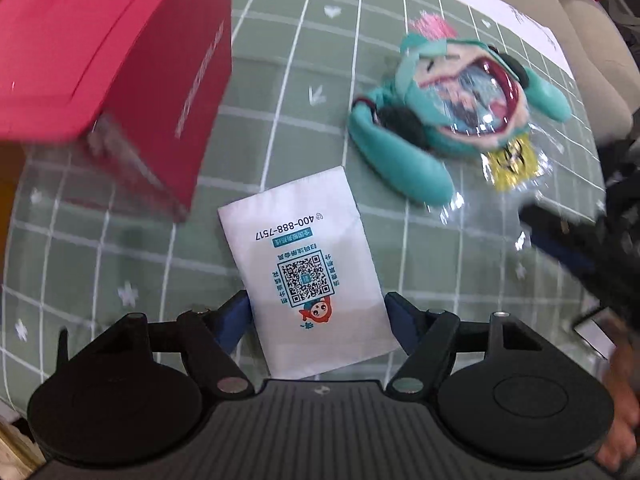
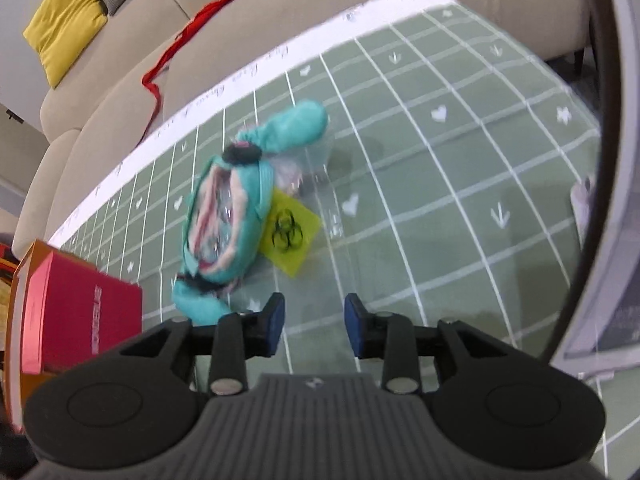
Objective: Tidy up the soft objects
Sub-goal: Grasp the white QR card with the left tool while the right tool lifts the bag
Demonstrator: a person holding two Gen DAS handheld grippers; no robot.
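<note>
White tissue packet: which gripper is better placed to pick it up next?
Left. The left gripper already straddles the white tissue packet, jaws wide. The right gripper is open over bare tablecloth.

Teal plush toy in a clear plastic wrapper is lying flat on the green grid-patterned worktop, face up, long teal limbs splaying outward, pink tuft at the head, yellow tag at its lower edge. White soft packet, printed with a QR code and blue text, is lying flat near the toy, not touching it.
</note>
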